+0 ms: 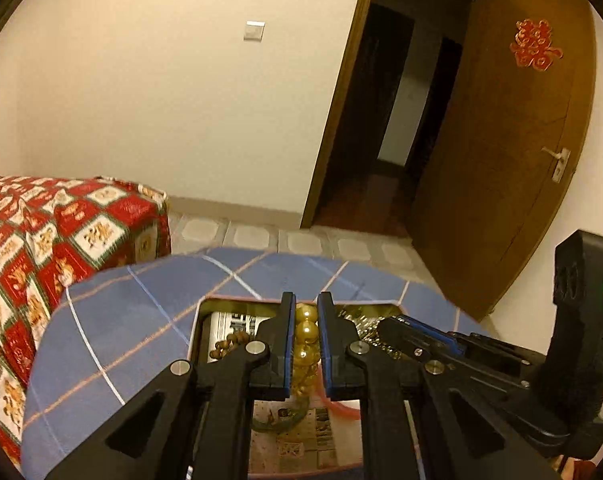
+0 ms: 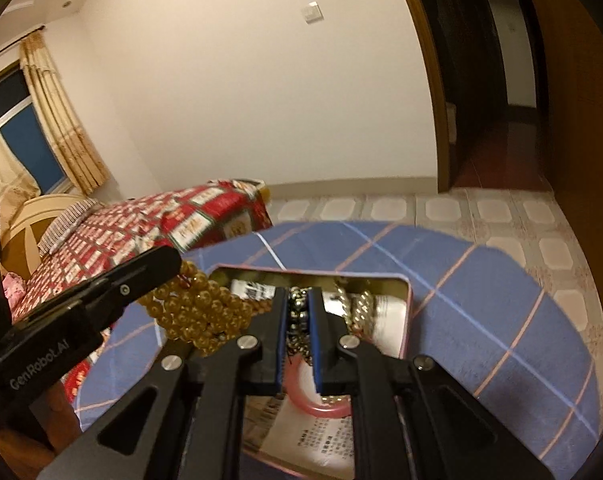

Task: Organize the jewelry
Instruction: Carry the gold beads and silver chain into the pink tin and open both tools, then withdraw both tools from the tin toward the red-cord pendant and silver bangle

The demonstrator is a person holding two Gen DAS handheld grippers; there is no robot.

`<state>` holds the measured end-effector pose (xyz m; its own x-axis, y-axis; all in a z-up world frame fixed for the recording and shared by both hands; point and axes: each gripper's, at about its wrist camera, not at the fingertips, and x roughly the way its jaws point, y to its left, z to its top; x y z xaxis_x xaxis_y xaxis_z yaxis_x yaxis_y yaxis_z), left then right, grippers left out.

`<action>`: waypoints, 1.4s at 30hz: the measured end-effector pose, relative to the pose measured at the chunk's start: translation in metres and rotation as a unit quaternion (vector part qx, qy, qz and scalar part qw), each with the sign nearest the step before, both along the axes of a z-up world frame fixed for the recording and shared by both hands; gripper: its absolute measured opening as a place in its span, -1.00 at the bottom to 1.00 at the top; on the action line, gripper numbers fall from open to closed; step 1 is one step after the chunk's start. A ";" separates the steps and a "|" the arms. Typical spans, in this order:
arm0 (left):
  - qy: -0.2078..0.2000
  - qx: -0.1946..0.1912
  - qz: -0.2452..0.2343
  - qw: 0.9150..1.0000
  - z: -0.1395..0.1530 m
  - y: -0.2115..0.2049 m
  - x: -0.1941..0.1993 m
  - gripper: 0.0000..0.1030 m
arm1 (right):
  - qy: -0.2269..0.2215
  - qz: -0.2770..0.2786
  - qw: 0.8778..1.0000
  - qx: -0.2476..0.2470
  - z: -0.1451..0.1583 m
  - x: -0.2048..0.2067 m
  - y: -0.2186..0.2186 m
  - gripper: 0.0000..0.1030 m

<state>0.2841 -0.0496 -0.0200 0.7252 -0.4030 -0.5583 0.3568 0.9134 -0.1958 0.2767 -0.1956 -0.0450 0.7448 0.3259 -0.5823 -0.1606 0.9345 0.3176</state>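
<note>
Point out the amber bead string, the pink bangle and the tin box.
amber bead string (image 2: 197, 312), right wrist view, on the bunched beads.
pink bangle (image 2: 321, 410), right wrist view, on its lower curve.
tin box (image 2: 406, 312), right wrist view, on its right wall.

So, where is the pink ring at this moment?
The pink ring lies inside the open tin box, on printed paper, right under the right gripper in the right wrist view.

A home bedroom is showing here. A bed (image 2: 149, 232) is wearing a red patterned cover, curtains (image 2: 61, 120) are framing a window (image 2: 25, 132), and a wooden door (image 1: 501, 140) is standing open.
</note>
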 end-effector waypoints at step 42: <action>0.034 0.073 0.116 0.990 -0.028 0.032 -0.153 0.32 | 0.040 0.005 0.999 -0.019 -0.012 -0.122 0.014 0.07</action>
